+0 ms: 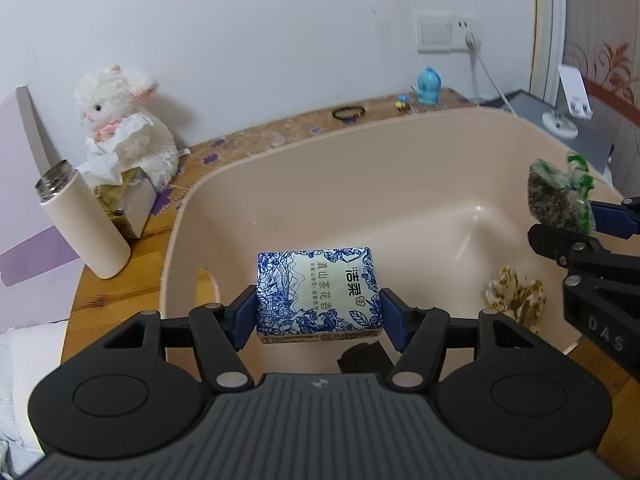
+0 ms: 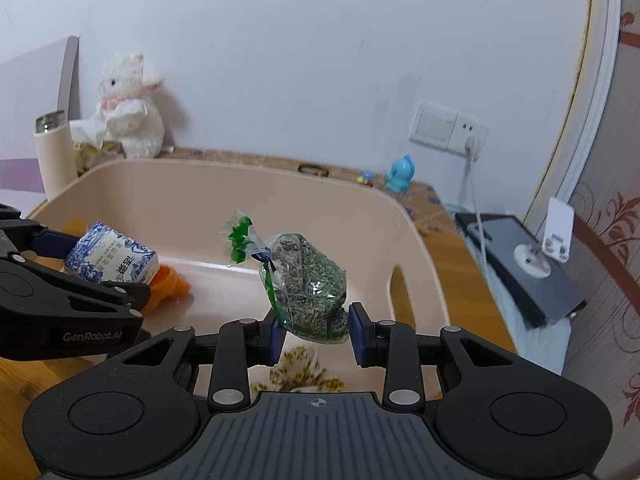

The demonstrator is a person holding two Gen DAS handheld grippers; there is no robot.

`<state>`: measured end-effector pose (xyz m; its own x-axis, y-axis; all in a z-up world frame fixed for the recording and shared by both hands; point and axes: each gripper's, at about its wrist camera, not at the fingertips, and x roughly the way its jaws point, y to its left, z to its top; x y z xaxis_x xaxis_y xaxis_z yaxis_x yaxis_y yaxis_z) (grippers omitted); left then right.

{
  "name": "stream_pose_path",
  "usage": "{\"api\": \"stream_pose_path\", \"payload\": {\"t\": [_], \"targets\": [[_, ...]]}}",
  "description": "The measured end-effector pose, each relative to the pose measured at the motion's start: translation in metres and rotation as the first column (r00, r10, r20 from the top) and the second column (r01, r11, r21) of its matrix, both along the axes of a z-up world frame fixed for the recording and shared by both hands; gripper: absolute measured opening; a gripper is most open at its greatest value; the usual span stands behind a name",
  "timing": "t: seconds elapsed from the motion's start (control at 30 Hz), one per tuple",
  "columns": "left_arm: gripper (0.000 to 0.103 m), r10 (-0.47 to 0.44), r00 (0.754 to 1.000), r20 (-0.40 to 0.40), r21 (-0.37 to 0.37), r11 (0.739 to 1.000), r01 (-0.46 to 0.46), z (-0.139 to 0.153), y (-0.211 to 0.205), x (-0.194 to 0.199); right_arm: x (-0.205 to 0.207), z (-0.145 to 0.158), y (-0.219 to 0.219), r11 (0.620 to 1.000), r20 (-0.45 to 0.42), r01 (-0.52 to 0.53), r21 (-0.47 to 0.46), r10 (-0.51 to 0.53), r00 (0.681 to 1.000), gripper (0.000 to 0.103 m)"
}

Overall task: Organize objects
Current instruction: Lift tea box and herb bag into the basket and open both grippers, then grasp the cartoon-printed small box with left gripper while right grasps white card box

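tissue pack (image 1: 318,294) clamped in left gripper (image 1: 318,312); right gripper (image 2: 316,332) pinches seed bag (image 2: 306,288) over basin (image 1: 360,152).

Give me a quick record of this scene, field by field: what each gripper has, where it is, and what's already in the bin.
left gripper: shut on the blue-and-white tissue pack, held above the bin
right gripper: shut on the clear seed bag with green ties, held above the bin
container: beige plastic bin on a wooden table
already in bin: floral packet, orange item
outside bin: white plush rabbit, cream bottle
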<state>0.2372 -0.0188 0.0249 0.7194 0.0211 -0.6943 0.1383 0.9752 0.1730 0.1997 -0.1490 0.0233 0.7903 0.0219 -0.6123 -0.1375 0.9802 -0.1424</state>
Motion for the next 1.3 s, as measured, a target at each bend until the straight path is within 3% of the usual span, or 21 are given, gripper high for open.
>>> {"api": "stream_pose_path", "payload": {"t": [0.13, 0.27, 0.33, 0.47, 0.87, 1.0, 1.3], "targets": [[0.066, -0.007, 0.999, -0.031, 0.009, 1.0, 0.007, -0.006, -0.005, 0.002, 0.001, 0.0, -0.004, 1.0, -0.011, 0.003, 0.008, -0.003, 1.0, 0.04], [0.066, 0.009, 0.999, -0.043, -0.03, 0.999, -0.011, -0.001, -0.002, -0.001, -0.008, 0.007, -0.008, 1.0, 0.02, -0.008, 0.014, 0.008, 1.0, 0.059], [0.079, 0.03, 0.999, -0.025, -0.041, 0.999, -0.031, 0.006, 0.002, -0.006, -0.014, 0.013, -0.009, 1.0, 0.044, -0.011, 0.011, 0.01, 0.999, 0.064], [0.086, 0.045, 0.999, 0.02, -0.035, 0.998, -0.045, 0.019, 0.006, -0.02, -0.034, 0.025, -0.014, 1.0, 0.089, -0.021, 0.02, 0.019, 0.996, 0.074], [0.087, 0.051, 0.996, 0.074, -0.079, 0.996, -0.046, 0.038, 0.014, -0.078, -0.09, 0.031, -0.033, 0.998, 0.099, -0.014, 0.058, 0.008, 0.995, 0.083], [0.093, 0.041, 0.996, 0.074, -0.102, 0.994, -0.033, 0.041, 0.014, -0.096, -0.106, 0.025, -0.037, 0.998, 0.086, -0.012, 0.058, 0.007, 0.996, 0.085], [0.093, -0.001, 0.999, 0.037, -0.107, 0.994, 0.005, 0.02, 0.003, -0.123, -0.125, 0.004, -0.043, 0.997, 0.034, -0.009, 0.074, 0.006, 0.999, 0.086]]}}
